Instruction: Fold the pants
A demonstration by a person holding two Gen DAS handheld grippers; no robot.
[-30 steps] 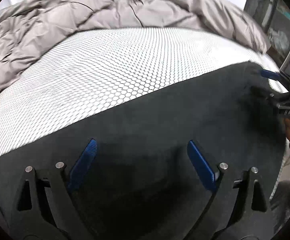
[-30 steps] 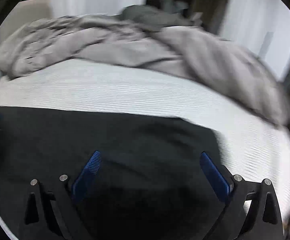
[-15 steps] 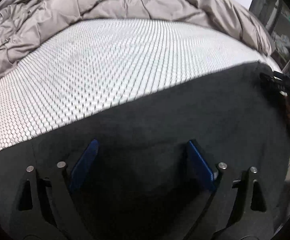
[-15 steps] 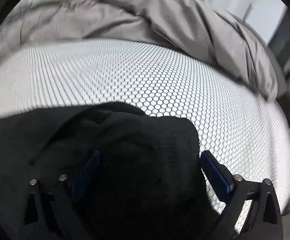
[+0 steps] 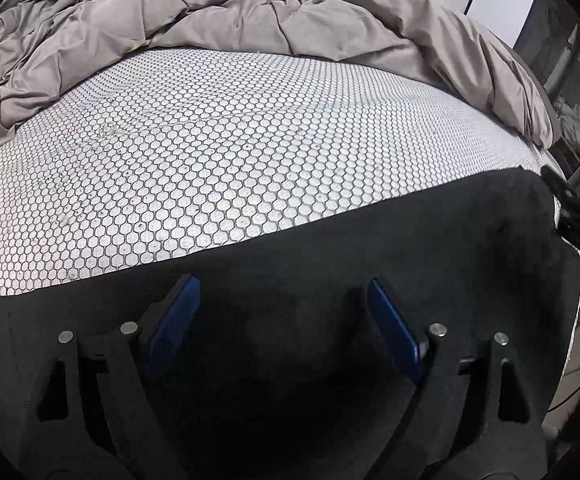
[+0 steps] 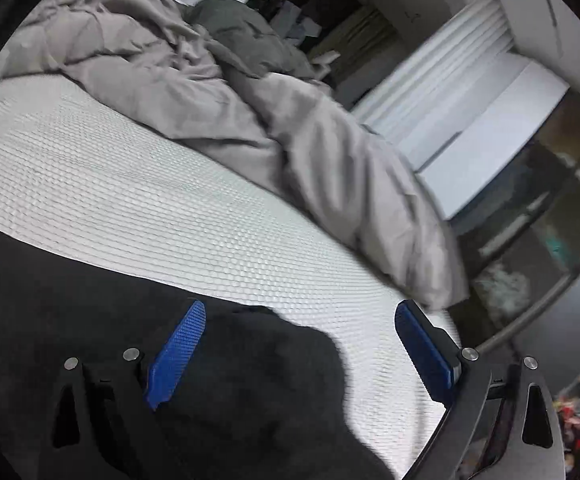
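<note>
Here, the largest thing is one mattress (image 5: 218,152) with a white cover printed in a dark honeycomb pattern; it carries everything else in view. One grey duvet (image 5: 178,12) lies bunched in folds along its far side and trails down toward the right edge. In the right wrist view the same duvet (image 6: 218,92) slumps across the far half of the mattress (image 6: 130,200). One pair of black pants (image 5: 369,248) lies spread flat on the near part of the mattress, reaching to its right edge. In the right wrist view the pants (image 6: 270,380) end in a rumpled corner near the mattress edge.

Two claws are in view. The left gripper (image 5: 284,322) hangs over the black cloth, its jaws spread wide with nothing between them. The right gripper (image 6: 299,354) is likewise spread wide and empty, with the left blue pad (image 6: 176,354) over the pants corner and the other over bare mattress.
</note>
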